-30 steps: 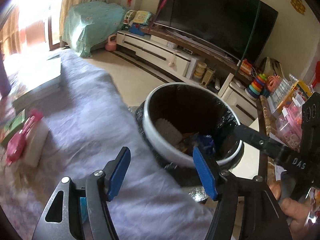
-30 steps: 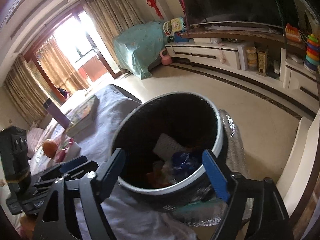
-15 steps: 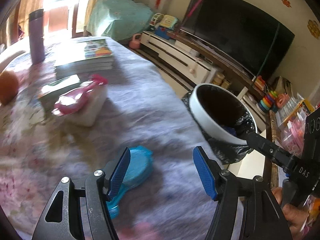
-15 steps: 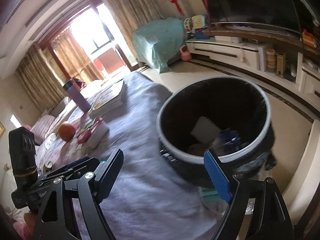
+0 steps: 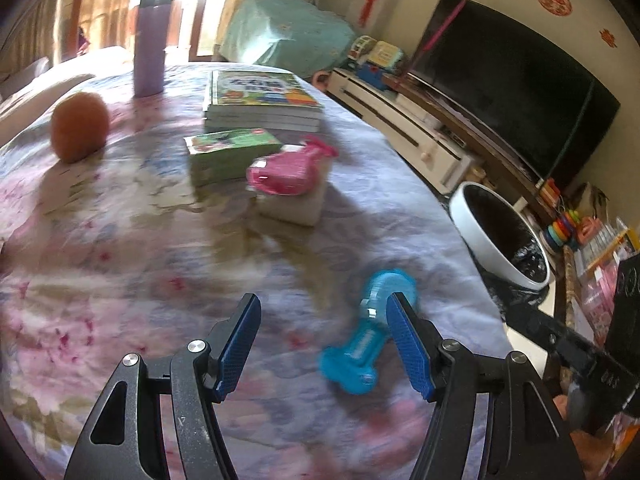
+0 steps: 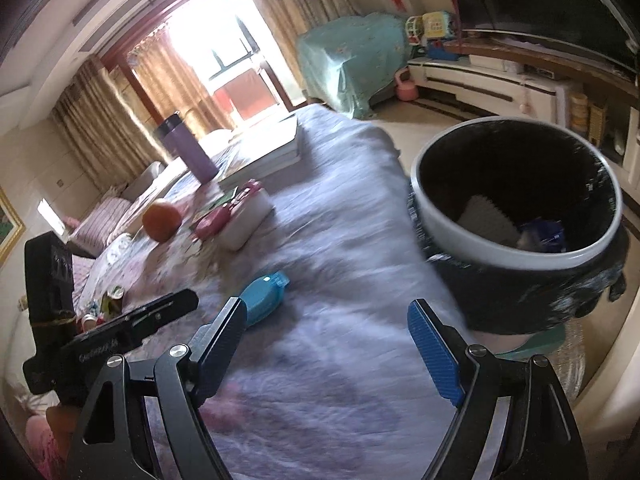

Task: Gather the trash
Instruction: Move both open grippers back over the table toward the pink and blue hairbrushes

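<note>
A white-rimmed trash bin [image 6: 516, 216] with a black liner stands beside the table's right edge and holds several pieces of trash; it also shows in the left wrist view [image 5: 500, 240]. A blue plastic object [image 5: 372, 336] lies on the floral tablecloth, just ahead of my left gripper's right finger; it also shows in the right wrist view [image 6: 266, 296]. My left gripper [image 5: 324, 344] is open and empty above the cloth. My right gripper [image 6: 328, 344] is open and empty near the table's edge, left of the bin.
On the table stand an orange [image 5: 80, 126], a purple bottle [image 5: 150, 44], a stack of books [image 5: 260, 100], a green box [image 5: 232, 152] and a pink object on a white block [image 5: 292, 184]. A TV cabinet [image 5: 420, 128] lies beyond.
Both grippers have swung left, away from the bin and over the table. The blue object and far table items have come into view. Both grippers stay open.
</note>
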{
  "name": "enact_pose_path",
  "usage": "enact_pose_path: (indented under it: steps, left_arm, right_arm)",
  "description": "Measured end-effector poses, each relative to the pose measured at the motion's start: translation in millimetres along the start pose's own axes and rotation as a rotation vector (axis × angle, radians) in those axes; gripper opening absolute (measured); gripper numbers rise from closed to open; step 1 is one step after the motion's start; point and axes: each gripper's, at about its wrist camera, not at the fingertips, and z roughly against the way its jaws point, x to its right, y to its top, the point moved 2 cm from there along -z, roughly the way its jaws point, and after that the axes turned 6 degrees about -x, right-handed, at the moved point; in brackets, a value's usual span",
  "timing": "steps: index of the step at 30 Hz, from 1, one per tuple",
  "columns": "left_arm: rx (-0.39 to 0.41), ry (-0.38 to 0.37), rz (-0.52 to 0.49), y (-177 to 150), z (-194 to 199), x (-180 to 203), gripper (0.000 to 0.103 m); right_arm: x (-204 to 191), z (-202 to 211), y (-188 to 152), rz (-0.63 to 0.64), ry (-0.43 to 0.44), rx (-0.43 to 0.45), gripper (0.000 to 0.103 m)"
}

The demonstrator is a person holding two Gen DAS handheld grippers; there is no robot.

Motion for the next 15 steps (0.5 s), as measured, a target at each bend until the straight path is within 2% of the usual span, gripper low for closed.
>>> enact_pose_path:
  steps: [7, 15]
  left_arm:
    - [0.024, 0.017, 0.007, 19, 1, -9, 0.065]
    - [0.024, 0.005, 0.027, 62, -25, -29, 0.065]
  right_arm:
    - [-14, -10, -5, 0.017, 0.005, -0.012, 0.084]
    - [-30, -24, -8, 0.043, 0.033, -0.052, 0.084]
